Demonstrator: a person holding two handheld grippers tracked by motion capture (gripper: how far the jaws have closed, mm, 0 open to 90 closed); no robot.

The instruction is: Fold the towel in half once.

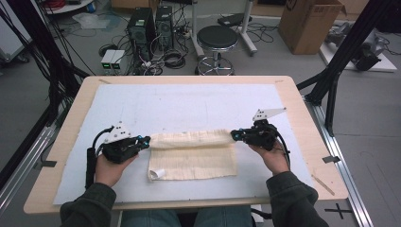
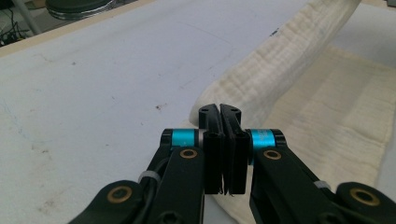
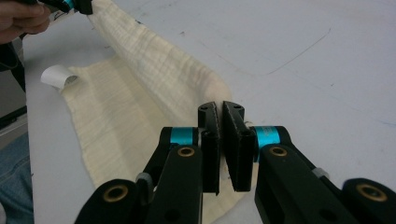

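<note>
1. Grey floor lies beyond the wooden table [image 1: 293, 99], which carries a white mat [image 1: 189, 106] over most of its top; all places below are given relative to the cream cloth [image 1: 194, 161] lying on that mat at the person's side.
2. Left hand [image 1: 109, 171]: left of the cloth, gripping the body of the left gripper [image 1: 145, 141], whose tips meet the cloth's upper left corner.
3. Left gripper, own view [image 2: 219, 114]: the two black jaws are pressed together with a corner of the cloth [image 2: 289, 60] pinched between them; the fabric rises from the jaws as a raised fold.
4. Cloth, high view: its far edge is lifted into a rolled ridge stretched between the two grippers, while the lower part lies flat on the mat.
5. White tag [image 1: 157, 173]: a small curled label at the cloth's lower left corner, also seen at the far corner in the right gripper view [image 3: 55, 76].
6. Right gripper [image 1: 235, 135]: at the cloth's upper right corner, held by the right hand [image 1: 272, 158] right of the cloth.
7. Right gripper, own view [image 3: 221, 112]: jaws closed on the cloth's [image 3: 121, 116] edge, a thin gap showing between the pads lower down; the fabric runs from the jaws towards the left gripper [image 3: 74, 5] at the opposite corner.
8. Black stool [image 1: 216, 40]: on the floor beyond the cloth, past the table's far edge.
</note>
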